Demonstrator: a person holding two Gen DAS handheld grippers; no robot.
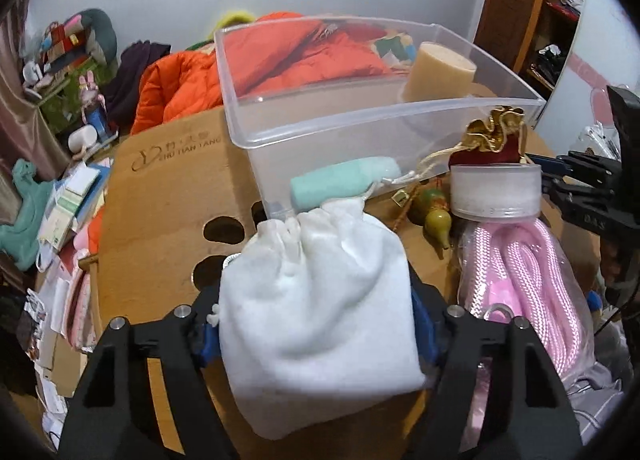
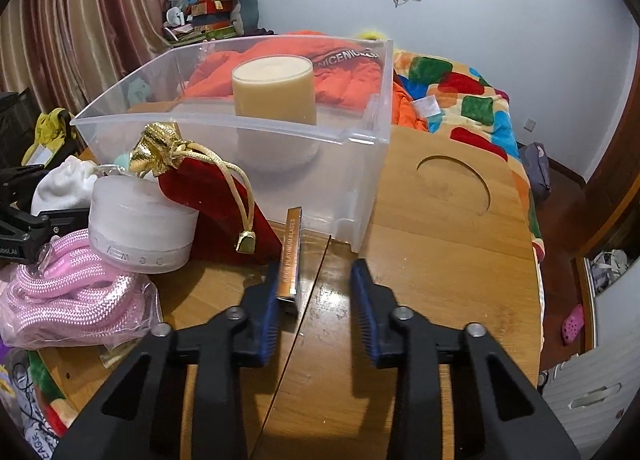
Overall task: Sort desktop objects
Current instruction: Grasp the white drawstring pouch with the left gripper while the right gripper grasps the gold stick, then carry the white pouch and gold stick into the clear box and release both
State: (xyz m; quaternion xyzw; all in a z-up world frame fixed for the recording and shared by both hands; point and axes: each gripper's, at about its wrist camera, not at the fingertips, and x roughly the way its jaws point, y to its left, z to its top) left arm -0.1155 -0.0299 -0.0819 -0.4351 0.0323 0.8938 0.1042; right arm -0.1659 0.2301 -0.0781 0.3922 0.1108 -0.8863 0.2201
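- Wooden worktop [image 2: 440, 244]: round cut-outs in the surface, bearing all sorting items.
- Clear plastic bin [image 2: 360, 164]: upright toward the rear of the worktop, open at the top.
- Beige cylinder [image 2: 274, 90]: standing upright inside the bin, near its right wall in the left wrist view.
- White drawstring pouch [image 1: 316, 300]: clamped at both sides between the blue pads of the left claw [image 1: 316, 334], in front of the bin.
- Pink rope bundle [image 1: 528, 272]: wrapped in a clear bag, lying just right of the white pouch.
- Frosted round jar [image 2: 140, 224]: resting on the pink rope bundle, touching the red pouch.
- Red velvet pouch [image 2: 224, 212]: gold-trimmed mouth, leaning against the front wall of the bin, gold cord hanging over it.
- Mint-green cylinder [image 1: 344, 182]: lying on its side against the bin front, behind the white pouch.
- Green gourd charm [image 1: 436, 218]: on the worktop between white pouch and jar.
- Slim blade box [image 2: 291, 260]: standing on edge, touching the left pad of the right claw [image 2: 316, 296].
- Right claw: spread wide, gripping nothing, low over the worktop before the bin.
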